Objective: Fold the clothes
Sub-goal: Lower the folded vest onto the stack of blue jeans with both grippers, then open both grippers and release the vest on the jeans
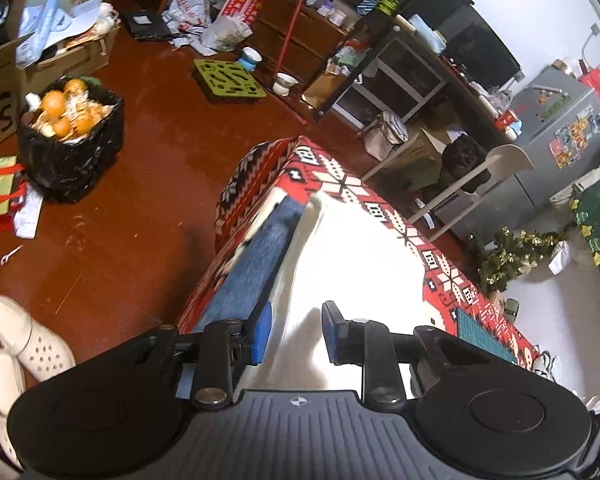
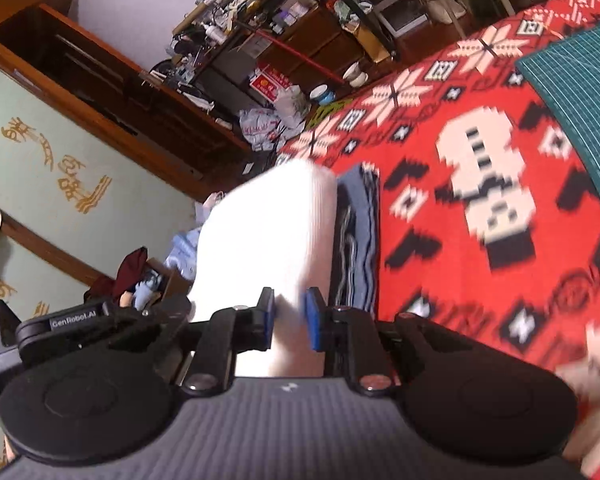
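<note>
**White garment held at two points above patterned counter**

A white garment (image 1: 352,256) lies spread over a counter (image 1: 452,268) draped in a red, black and white patterned cloth, beside a folded blue garment (image 1: 252,272) near the counter's edge. The left hand-held gripper (image 1: 296,332) has white fabric between its blue pads, though whether they pinch it cannot be told. The right hand-held gripper (image 2: 290,320) is clamped on a fold of the same white garment (image 2: 268,232), which rises blurred before the camera. A green cutting mat (image 2: 580,92) lies on the counter's far side.
</note>
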A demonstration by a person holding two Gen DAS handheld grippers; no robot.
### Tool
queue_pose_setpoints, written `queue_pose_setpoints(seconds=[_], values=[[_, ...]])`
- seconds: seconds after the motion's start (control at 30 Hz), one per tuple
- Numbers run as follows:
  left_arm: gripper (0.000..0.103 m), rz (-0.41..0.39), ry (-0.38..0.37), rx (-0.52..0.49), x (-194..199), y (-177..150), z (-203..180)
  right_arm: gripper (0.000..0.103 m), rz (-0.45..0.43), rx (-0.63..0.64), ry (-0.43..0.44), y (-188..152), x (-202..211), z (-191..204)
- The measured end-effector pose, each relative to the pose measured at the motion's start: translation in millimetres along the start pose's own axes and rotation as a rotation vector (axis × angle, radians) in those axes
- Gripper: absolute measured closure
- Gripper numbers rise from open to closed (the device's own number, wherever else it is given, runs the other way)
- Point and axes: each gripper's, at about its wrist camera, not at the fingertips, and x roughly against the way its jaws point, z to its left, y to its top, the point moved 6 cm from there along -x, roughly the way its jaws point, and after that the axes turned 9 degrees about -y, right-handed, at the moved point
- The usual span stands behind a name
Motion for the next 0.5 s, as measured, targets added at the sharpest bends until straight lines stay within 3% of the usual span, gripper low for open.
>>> queue_pose_setpoints(seconds=[0.23,0.5], values=[[0.076,-0.028,-0.002,-0.051,43.0,-15.0,-21.8,0.084,-0.044,0.031,-0.008,-1.8,58.4,0.3],[0.058,-0.038,0.009,-0.154,92.1,-47.9,-76.3,0.08,-0.089,0.233,-0.1,8.3,140.1,29.7]])
